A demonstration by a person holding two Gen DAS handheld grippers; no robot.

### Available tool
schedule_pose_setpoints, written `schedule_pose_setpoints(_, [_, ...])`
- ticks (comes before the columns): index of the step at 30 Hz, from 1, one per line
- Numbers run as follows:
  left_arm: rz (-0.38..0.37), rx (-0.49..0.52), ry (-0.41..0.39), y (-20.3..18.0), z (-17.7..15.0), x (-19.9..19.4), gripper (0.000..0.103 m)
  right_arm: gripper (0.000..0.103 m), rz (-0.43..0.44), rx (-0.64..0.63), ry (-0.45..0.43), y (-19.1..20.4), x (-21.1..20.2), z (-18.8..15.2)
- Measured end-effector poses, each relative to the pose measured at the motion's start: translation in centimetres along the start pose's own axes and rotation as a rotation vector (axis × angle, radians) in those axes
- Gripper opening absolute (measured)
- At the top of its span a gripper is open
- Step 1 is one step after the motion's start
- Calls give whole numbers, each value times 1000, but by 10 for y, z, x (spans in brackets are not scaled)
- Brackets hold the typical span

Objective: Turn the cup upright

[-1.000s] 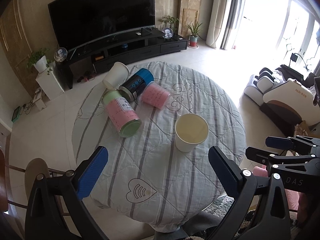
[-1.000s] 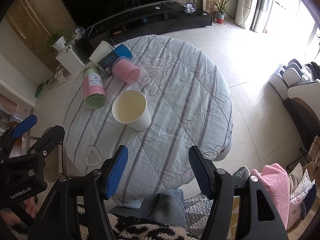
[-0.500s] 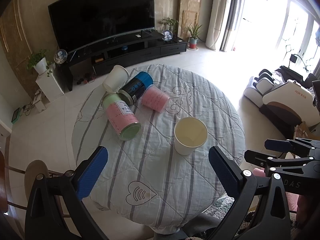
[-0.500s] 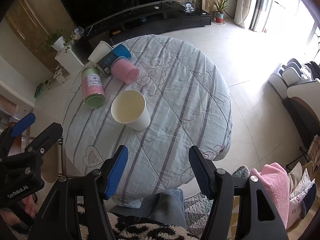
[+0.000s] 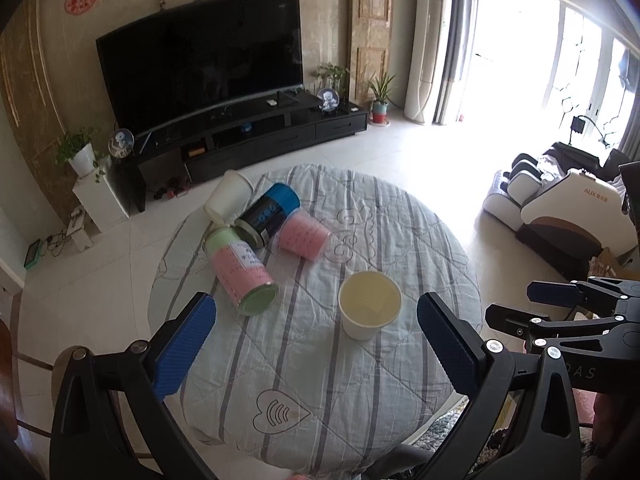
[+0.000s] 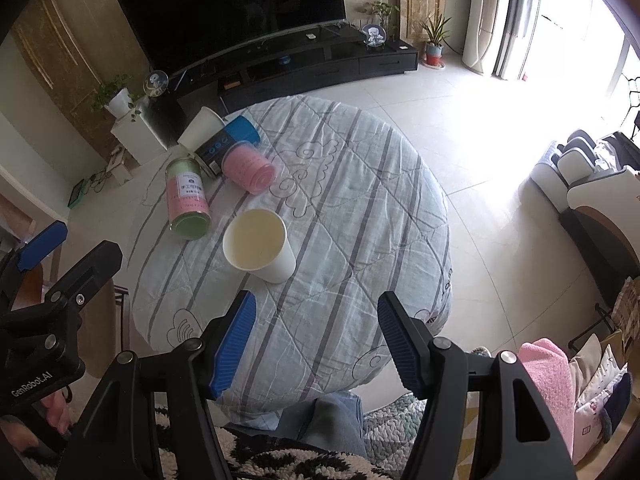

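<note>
A white paper cup (image 5: pixel 369 305) stands upright, mouth up and empty, near the middle of the round table; it also shows in the right wrist view (image 6: pixel 258 245). My left gripper (image 5: pixel 316 340) is open and empty, held above the near table edge, short of the cup. My right gripper (image 6: pixel 316 340) is open and empty, also above the near edge, with the cup ahead and to its left. Neither touches the cup.
The round table (image 5: pixel 400 232) has a striped quilted cloth. At its far left lie a pink-and-green can (image 5: pixel 240 270), a blue-capped can (image 5: pixel 268 212), a pink cup (image 5: pixel 304 236) and another white cup (image 5: pixel 230 196). A TV stand (image 5: pixel 256 136) and massage chair (image 5: pixel 560 208) stand beyond.
Both grippers have tilted up and drawn back a little, so the table and cup sit lower and smaller in view. The cup has not moved.
</note>
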State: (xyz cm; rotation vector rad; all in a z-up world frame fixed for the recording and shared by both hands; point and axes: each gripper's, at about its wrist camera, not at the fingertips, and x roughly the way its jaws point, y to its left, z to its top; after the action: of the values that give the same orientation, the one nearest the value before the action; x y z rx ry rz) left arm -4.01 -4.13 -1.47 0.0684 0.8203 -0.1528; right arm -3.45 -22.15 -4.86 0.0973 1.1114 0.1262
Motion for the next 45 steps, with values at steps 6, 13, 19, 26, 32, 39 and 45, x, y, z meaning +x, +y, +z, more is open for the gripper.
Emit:
schedule_pose_setpoints(6, [-5,14,-68,-4,8,-14,102,65,-11,-4,-54,-2,-15,3])
schedule_pose_setpoints(13, [-2,22,-126,-5,12,-26,102,65,-23,-6,-93,-4,-26,3])
schedule_pose_setpoints(19, [8,18,-168,-2,16,-33,102,65,-32,-4,-144,-5,-35,6])
schedule_pose_setpoints(26, [18,13,-178,1,14,-35,102,69,-31,-13,-159,-1,-38,7])
schedule_pose_setpoints(32, [20,19,-187,0,13,-38,102,69,-31,-25,-168,5,-39,7])
schedule_pose_setpoints(39, [16,24,-200,0,14,-40,102,69,-35,-34,-186,7,-45,6])
schedule_pose_setpoints(45, [17,28,-195,-2,16,-38,102,70,-40,-32,-190,6,-47,6])
